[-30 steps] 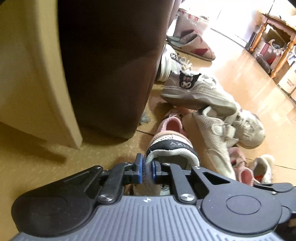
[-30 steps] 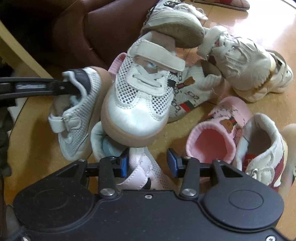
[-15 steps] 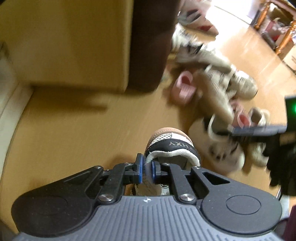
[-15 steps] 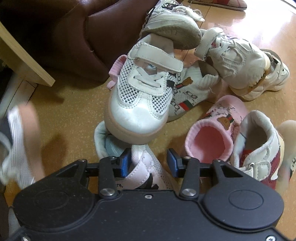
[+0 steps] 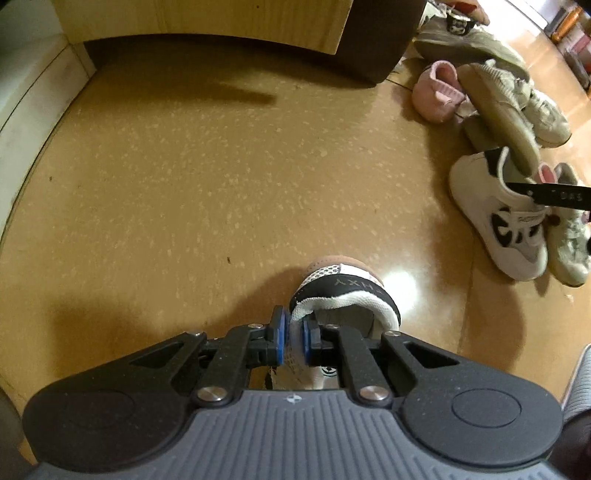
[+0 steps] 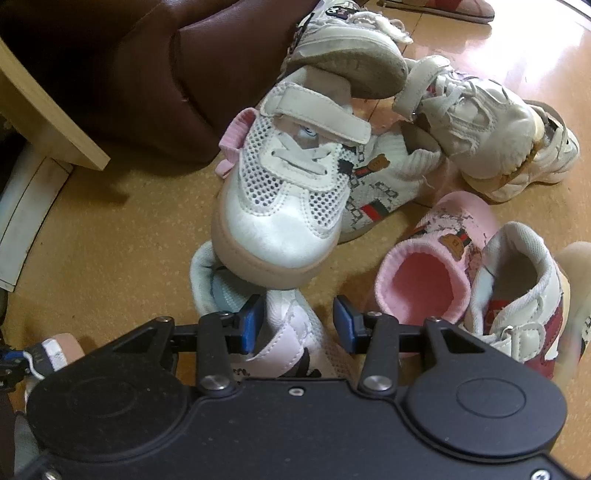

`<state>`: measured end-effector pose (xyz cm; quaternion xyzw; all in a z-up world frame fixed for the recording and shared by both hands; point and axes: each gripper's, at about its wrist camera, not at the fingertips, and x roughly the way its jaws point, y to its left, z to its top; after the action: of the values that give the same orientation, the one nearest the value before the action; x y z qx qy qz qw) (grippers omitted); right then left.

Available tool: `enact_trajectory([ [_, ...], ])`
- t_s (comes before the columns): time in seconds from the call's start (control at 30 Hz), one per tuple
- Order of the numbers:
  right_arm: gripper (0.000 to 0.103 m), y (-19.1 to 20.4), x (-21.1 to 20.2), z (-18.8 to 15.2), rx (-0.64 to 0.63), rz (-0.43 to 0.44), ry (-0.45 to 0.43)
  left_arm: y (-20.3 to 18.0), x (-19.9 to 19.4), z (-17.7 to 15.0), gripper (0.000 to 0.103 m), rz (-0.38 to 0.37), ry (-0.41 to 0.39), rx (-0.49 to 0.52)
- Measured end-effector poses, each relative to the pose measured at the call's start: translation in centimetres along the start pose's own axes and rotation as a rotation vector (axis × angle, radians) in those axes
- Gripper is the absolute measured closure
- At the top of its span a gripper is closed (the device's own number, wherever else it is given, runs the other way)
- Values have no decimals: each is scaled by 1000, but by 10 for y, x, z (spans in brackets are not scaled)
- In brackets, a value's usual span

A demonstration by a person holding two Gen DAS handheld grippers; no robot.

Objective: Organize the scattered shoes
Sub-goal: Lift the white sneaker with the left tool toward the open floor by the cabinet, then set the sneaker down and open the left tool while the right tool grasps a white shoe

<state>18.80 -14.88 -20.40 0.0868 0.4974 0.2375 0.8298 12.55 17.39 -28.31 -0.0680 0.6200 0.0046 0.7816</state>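
My left gripper (image 5: pixel 291 336) is shut on the collar of a small white mesh shoe with a black heel tab (image 5: pixel 345 291), held low over bare floor, apart from the pile. That shoe's heel also shows at the left edge of the right wrist view (image 6: pixel 55 350). My right gripper (image 6: pixel 297 325) is open, its jaws standing either side of the tongue of a white quilted shoe (image 6: pixel 295 332). A white mesh strap shoe (image 6: pixel 291 195) rests on that shoe's front. Pink slip-on shoes (image 6: pixel 428 284) lie to the right.
The shoe pile (image 5: pixel 509 155) lies at the right of the left wrist view, with a white-and-black sneaker (image 5: pixel 498 218). A brown sofa (image 6: pixel 129 66) and a light wood cabinet edge (image 5: pixel 221 18) stand behind. A white baseboard (image 5: pixel 26 110) runs along the left.
My left gripper has carried the mesh shoe out of the pile, leftward, down over open floor. My right gripper has stayed open over the quilted shoe.
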Motion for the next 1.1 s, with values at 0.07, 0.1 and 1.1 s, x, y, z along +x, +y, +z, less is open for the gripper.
enact_trajectory([
  [0.07,59,2,-2,3,1,1,0,1,5,4,94,-9,4,5],
  [0.1,59,2,-2,2,0,0,-1,1,7,6,95,-8,4,6],
  [1.1,89,74,52,-98,524,106,124,-48,-99,12,24,125,-94,63],
])
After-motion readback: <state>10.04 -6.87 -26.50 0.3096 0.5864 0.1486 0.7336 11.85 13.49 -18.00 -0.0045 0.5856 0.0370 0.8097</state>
